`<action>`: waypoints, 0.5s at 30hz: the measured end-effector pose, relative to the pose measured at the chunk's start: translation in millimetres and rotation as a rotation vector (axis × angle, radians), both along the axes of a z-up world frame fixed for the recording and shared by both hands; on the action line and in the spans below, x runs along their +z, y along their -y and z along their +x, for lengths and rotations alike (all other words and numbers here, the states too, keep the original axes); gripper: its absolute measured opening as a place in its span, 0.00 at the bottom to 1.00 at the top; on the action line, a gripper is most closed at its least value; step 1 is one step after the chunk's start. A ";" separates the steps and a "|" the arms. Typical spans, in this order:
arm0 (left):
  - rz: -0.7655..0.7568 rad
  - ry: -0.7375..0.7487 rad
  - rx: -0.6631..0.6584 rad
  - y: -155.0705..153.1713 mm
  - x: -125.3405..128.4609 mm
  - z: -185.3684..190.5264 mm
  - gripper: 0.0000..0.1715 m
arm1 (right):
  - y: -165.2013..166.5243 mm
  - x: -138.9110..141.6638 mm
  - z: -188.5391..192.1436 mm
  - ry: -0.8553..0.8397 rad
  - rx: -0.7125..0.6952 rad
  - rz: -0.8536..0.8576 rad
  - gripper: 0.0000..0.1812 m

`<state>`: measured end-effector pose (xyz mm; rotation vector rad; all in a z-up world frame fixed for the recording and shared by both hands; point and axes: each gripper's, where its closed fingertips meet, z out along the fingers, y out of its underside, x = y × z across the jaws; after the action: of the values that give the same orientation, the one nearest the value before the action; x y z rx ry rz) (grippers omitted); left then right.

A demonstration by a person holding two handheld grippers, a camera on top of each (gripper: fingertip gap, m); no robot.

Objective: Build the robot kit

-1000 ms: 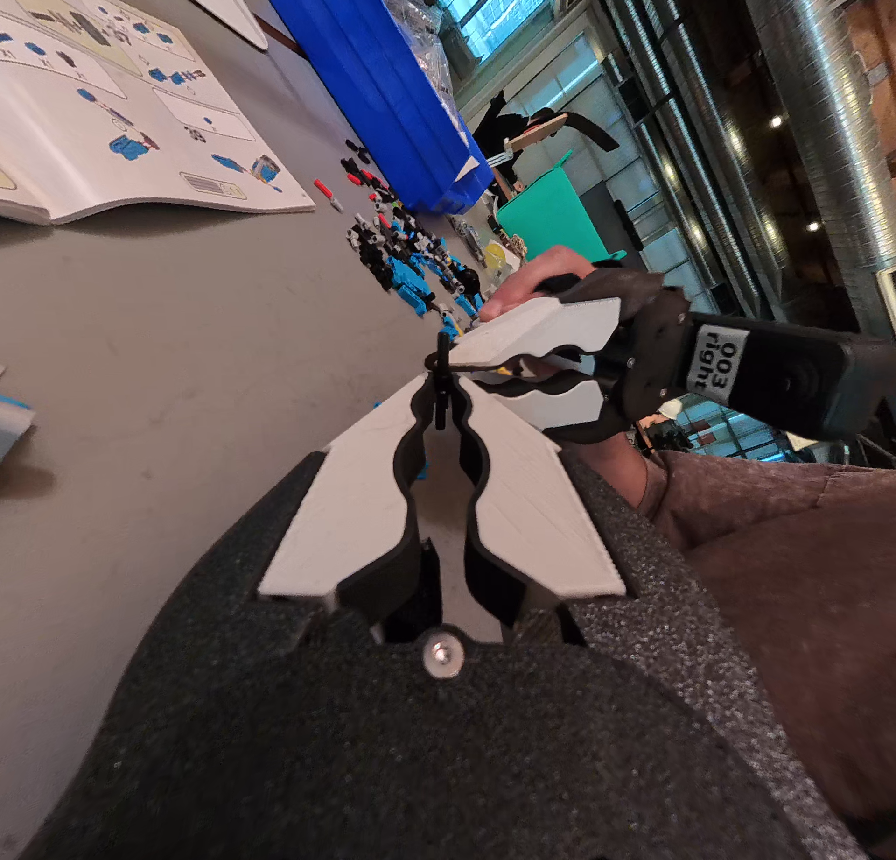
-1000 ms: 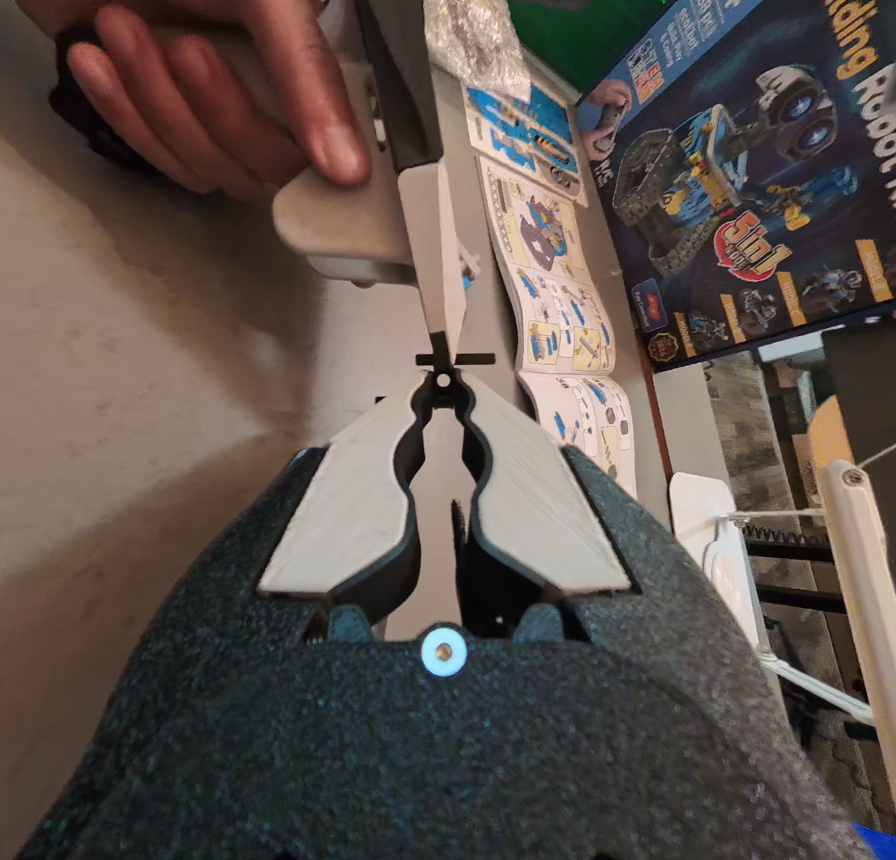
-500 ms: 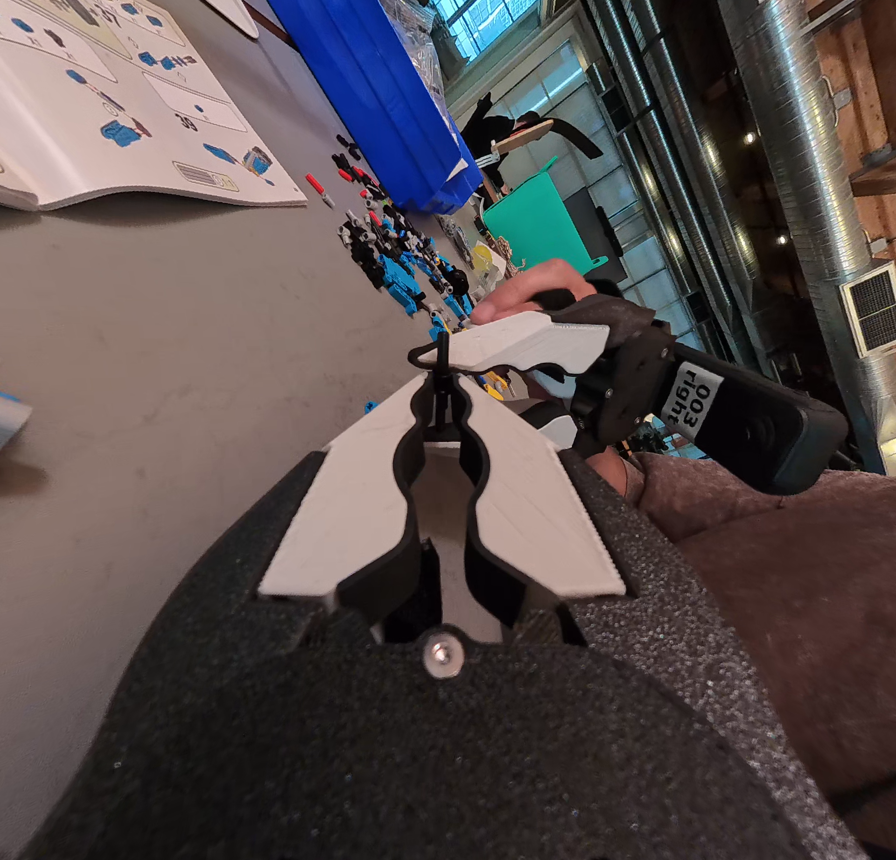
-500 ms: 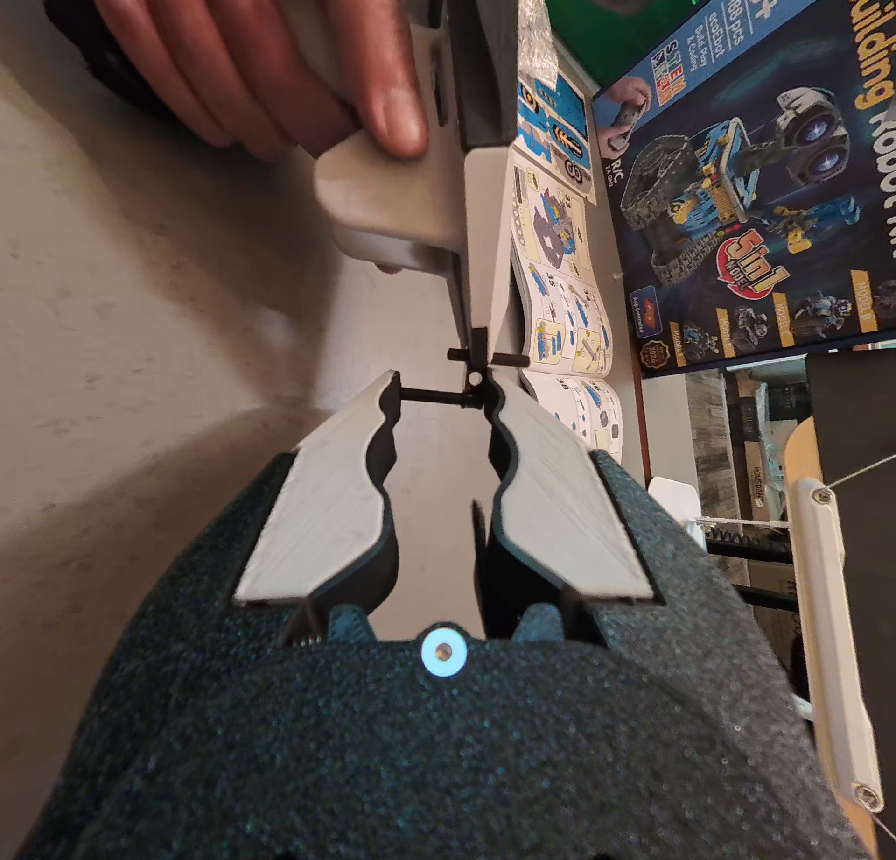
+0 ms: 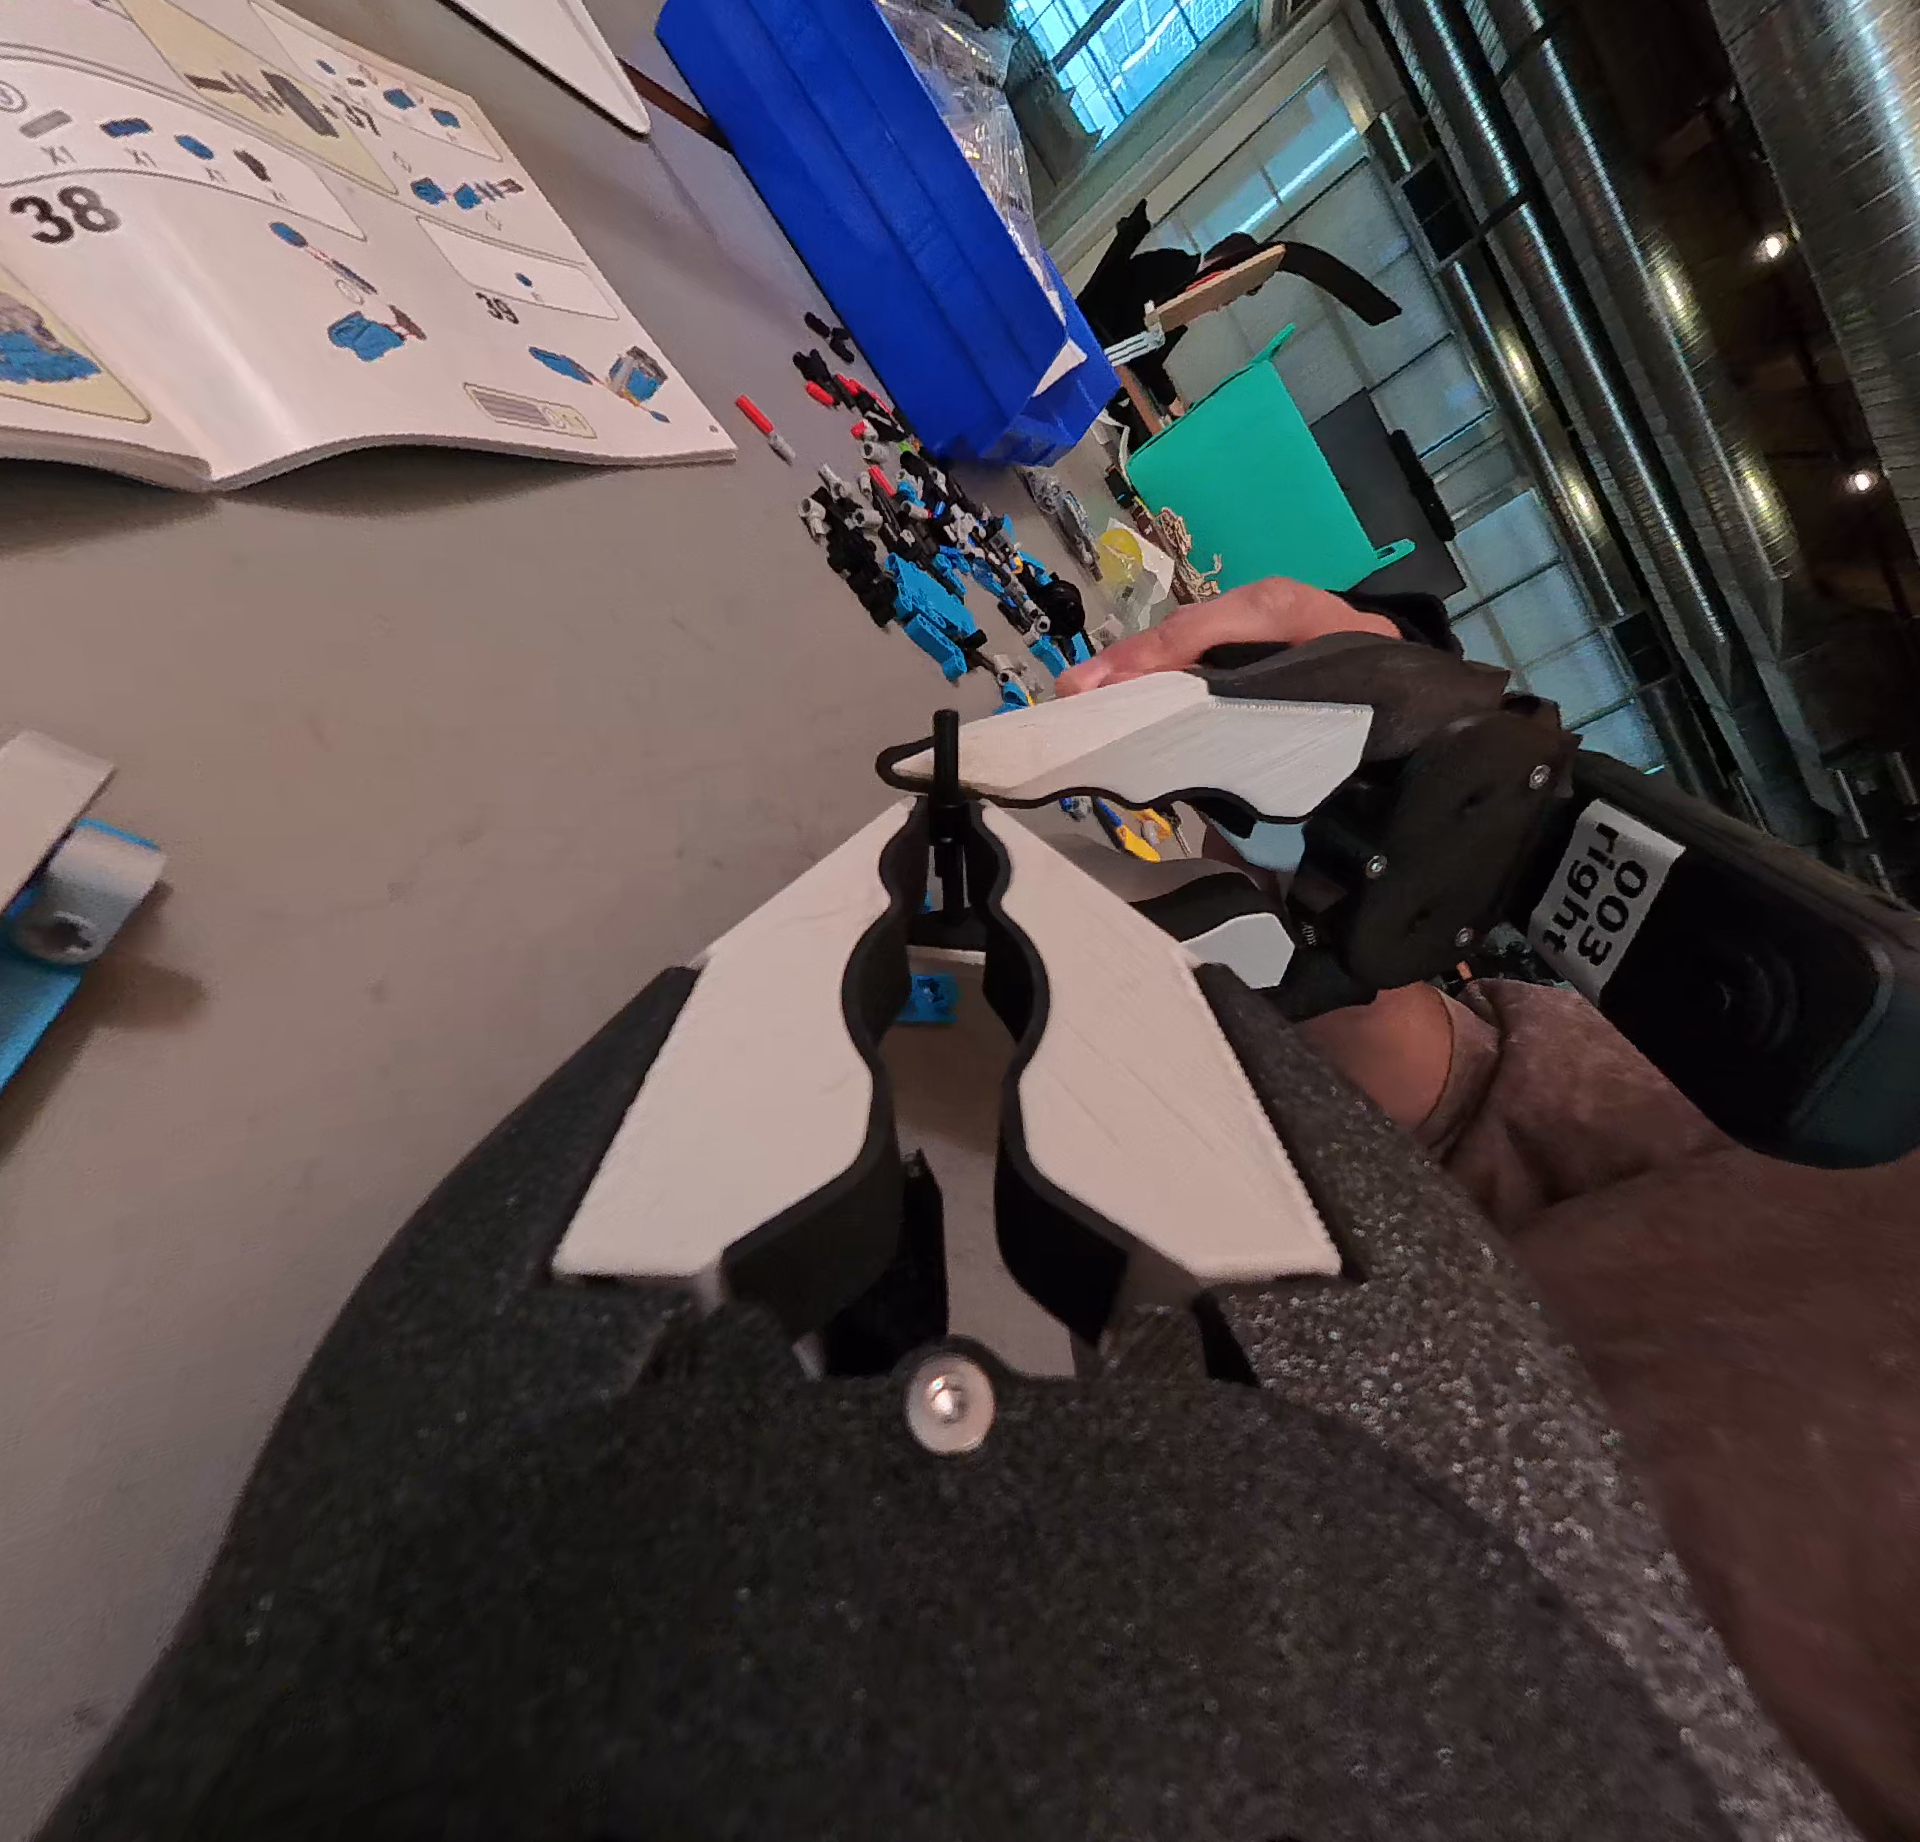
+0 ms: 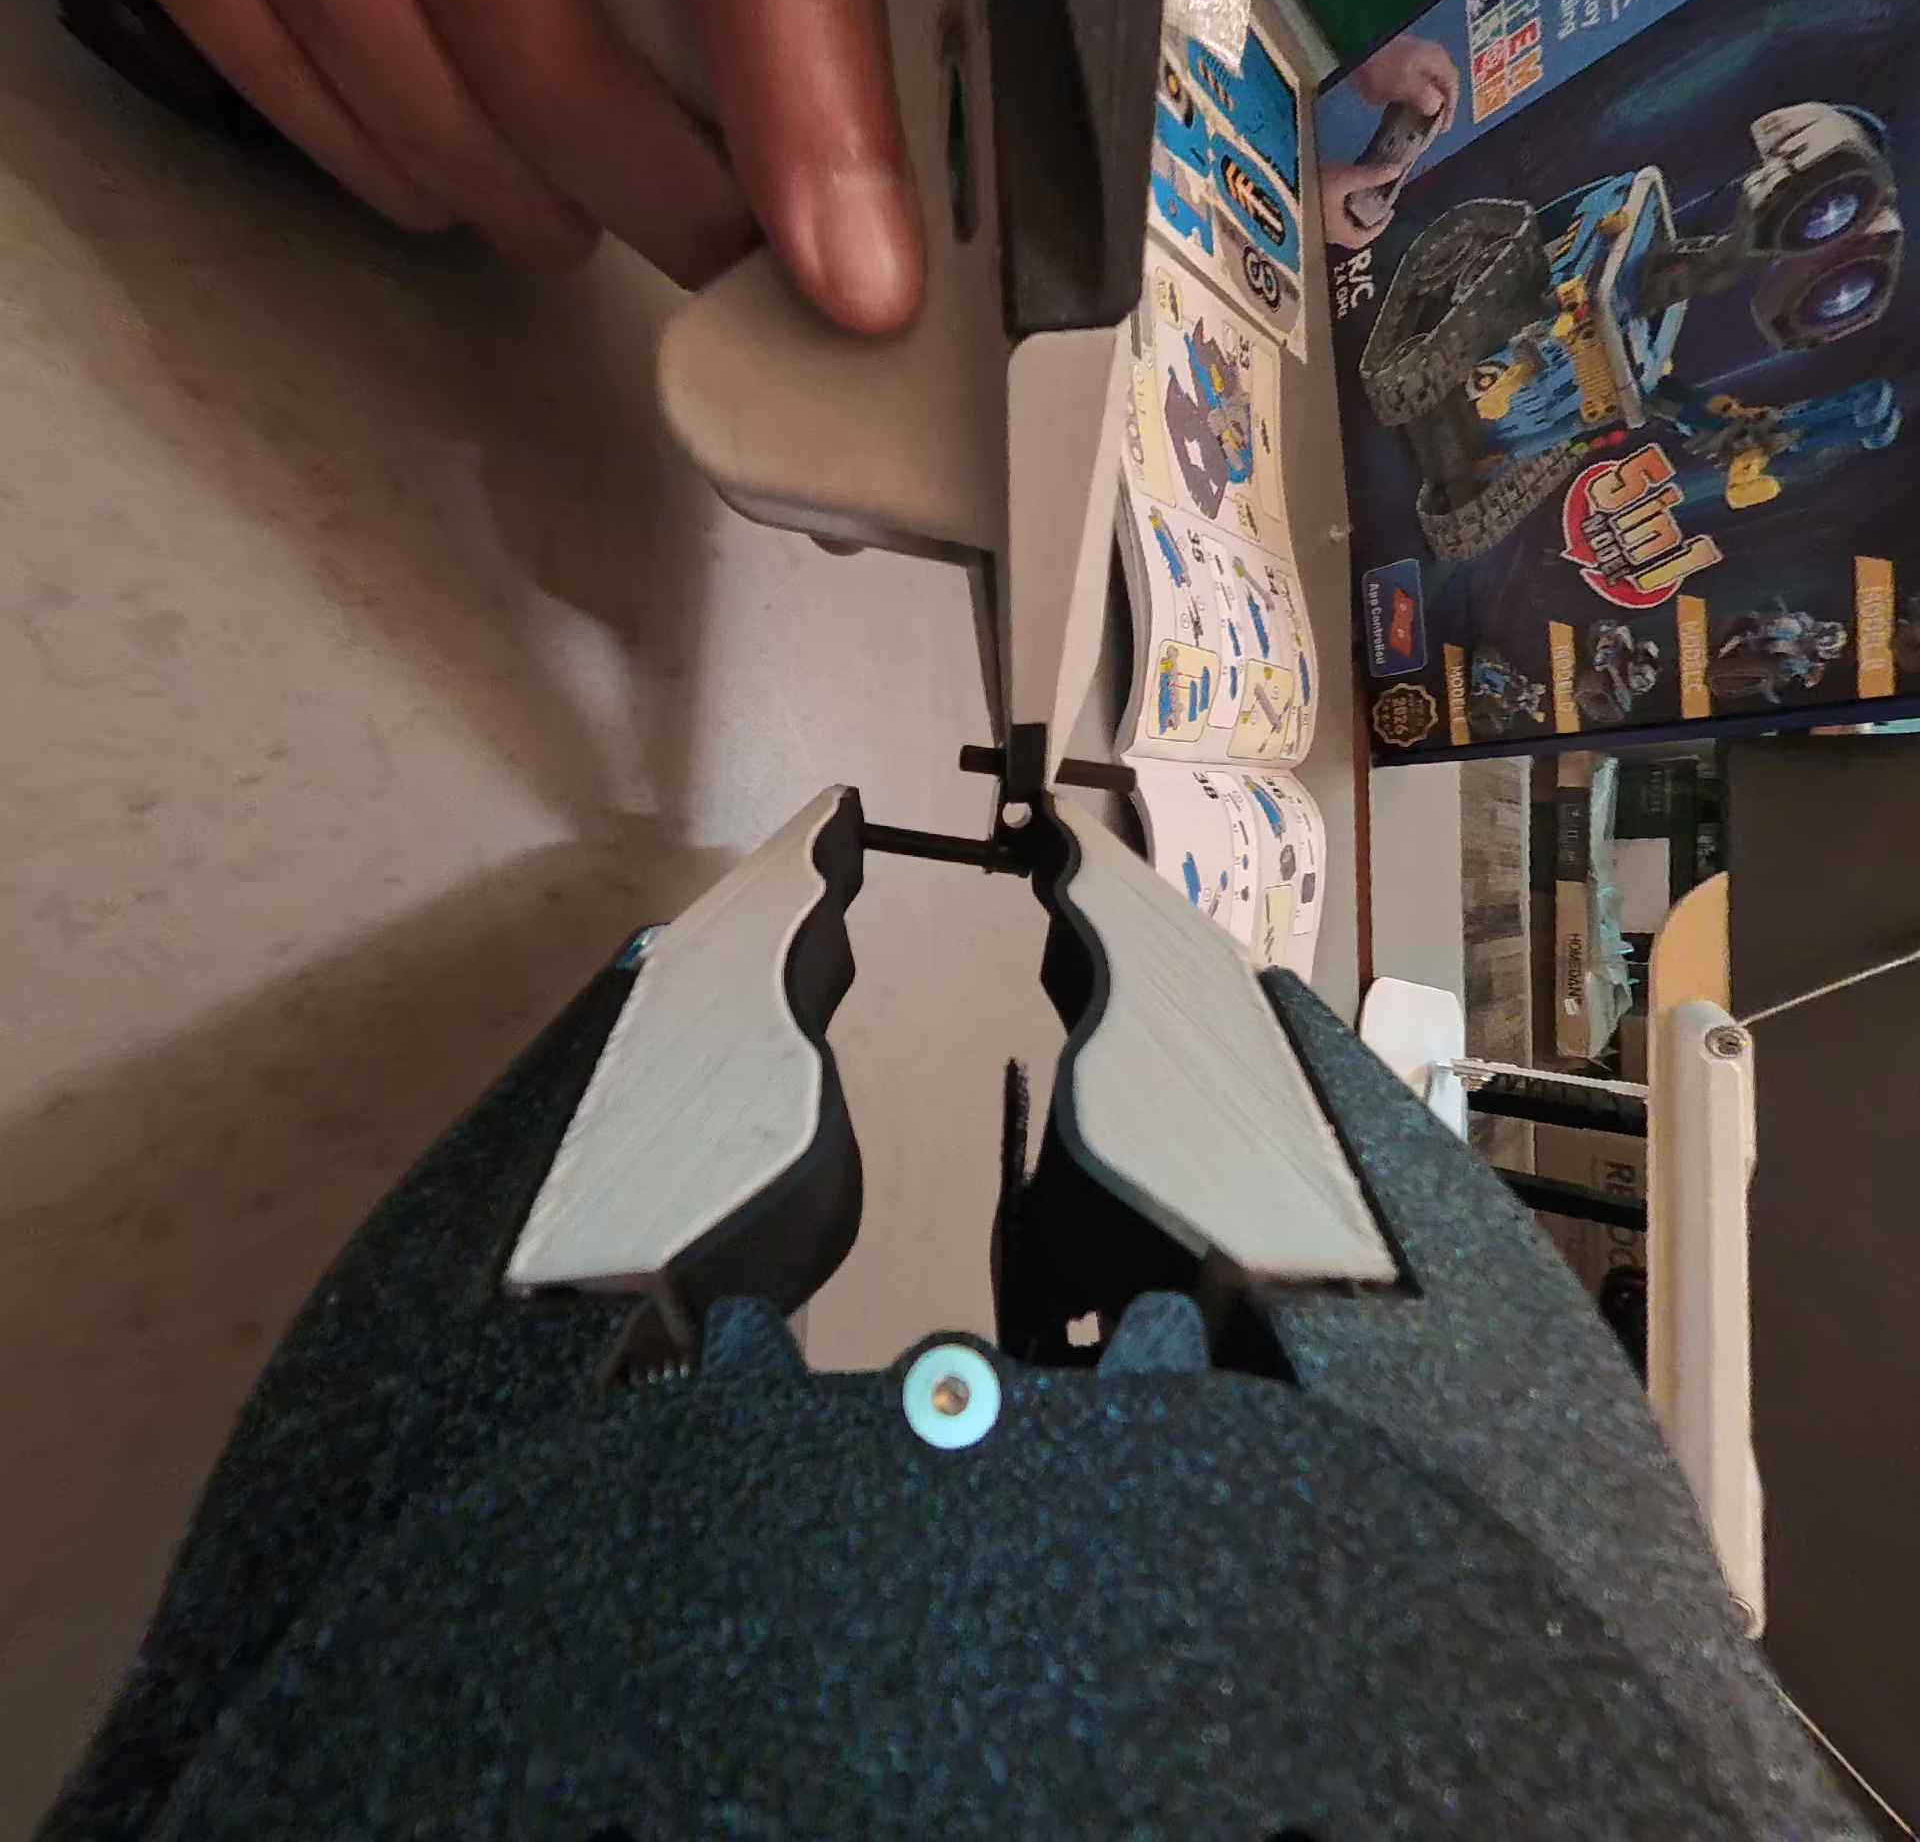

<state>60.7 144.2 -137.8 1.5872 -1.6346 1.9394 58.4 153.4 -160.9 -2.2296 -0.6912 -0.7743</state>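
My left gripper (image 5: 945, 828) is shut on a small black connector with a thin black axle (image 5: 943, 753) standing up out of it. In the right wrist view the left gripper's fingers (image 6: 1039, 504) come down from above, held by a hand (image 6: 582, 99), and pinch that connector (image 6: 1016, 779). My right gripper (image 6: 951, 834) is open. A second black axle (image 6: 925, 842) lies across its gap, from the left fingertip to the connector by the right fingertip. The right gripper's upper finger (image 5: 1143, 743) shows side-on in the left wrist view.
An open instruction booklet (image 5: 312, 286) lies on the grey table (image 5: 468, 712), with a blue bin (image 5: 883, 182) and a scatter of small blue and black parts (image 5: 935, 566) behind it. A blue-grey part (image 5: 73, 899) sits at the left edge. The kit box (image 6: 1610, 338) stands beyond the booklet (image 6: 1216, 597). My left and right fingertips are right by each other.
The right gripper was shut at the connector a second ago, then opened, and the axle now spans its gap. The left gripper kept its grip and barely moved.
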 end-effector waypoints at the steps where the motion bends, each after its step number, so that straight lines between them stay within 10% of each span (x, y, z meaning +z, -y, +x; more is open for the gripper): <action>1: 0.003 0.003 0.006 -0.3 0.1 0.4 0.03 | -0.5 0.7 0.6 0.009 -0.001 0.005 0.17; 15: -0.037 0.025 0.023 -4.2 7.6 4.4 0.08 | -8.4 15.2 9.2 -0.100 -0.072 0.142 0.18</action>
<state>65.1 148.5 -130.3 1.5817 -1.5872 1.9967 67.6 161.8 -145.7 -2.1566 -0.4952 -0.7187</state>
